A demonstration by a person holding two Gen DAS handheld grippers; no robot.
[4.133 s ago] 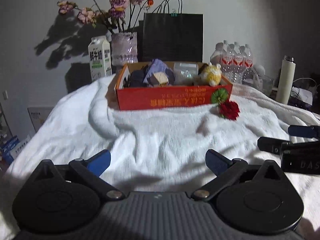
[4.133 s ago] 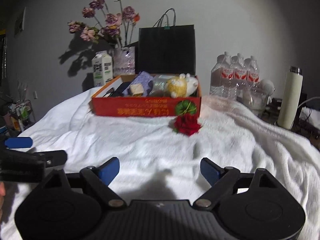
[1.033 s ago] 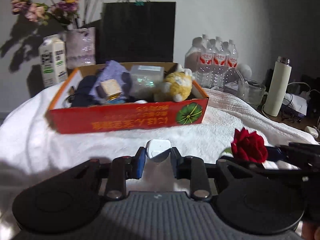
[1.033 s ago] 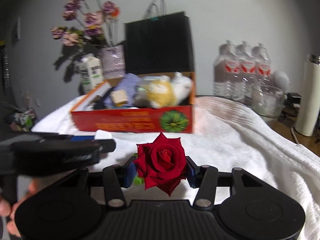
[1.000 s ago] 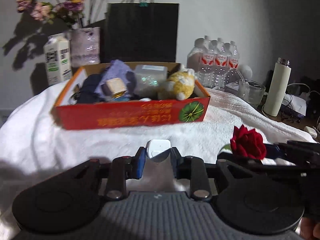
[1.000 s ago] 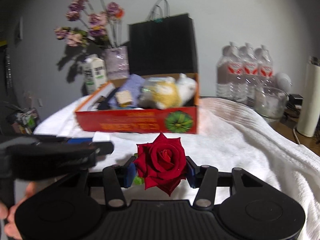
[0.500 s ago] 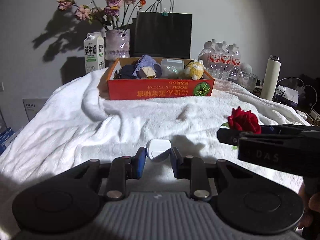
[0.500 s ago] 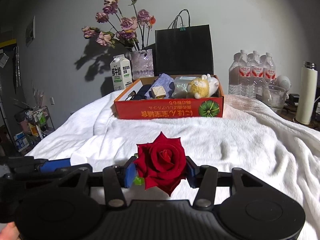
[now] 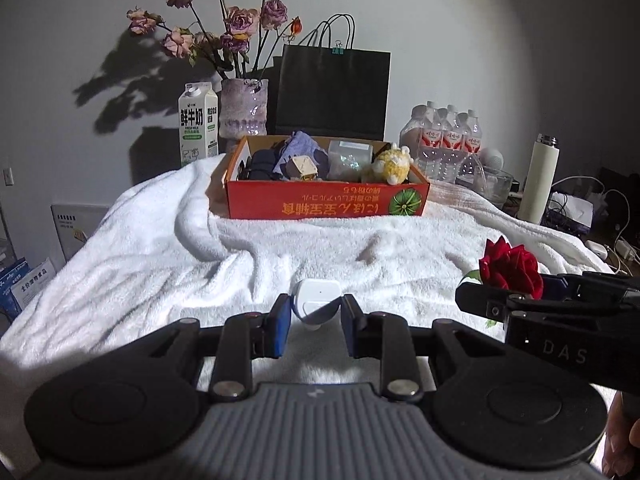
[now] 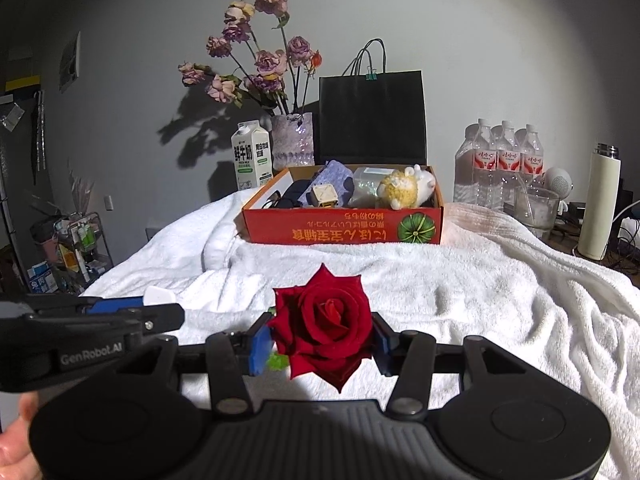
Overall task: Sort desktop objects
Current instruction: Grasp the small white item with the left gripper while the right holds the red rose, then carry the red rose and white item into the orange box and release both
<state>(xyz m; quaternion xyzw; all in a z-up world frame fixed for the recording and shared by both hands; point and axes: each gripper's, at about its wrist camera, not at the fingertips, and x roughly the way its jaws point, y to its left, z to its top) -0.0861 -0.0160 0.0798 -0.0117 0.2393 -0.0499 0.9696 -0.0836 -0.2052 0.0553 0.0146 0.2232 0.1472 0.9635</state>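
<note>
Carrying both toward the orange box, your left gripper pinches the white charger, your right gripper the red rose; squeezing harder could crush petals.

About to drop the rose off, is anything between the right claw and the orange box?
Nothing visible. Only bare white towel lies between the rose in the right claw and the orange box.

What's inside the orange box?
The orange box holds a yellow plush toy, a small beige cube, purple cloth, a clear packet and something dark. Anything beneath them is hidden.
</note>
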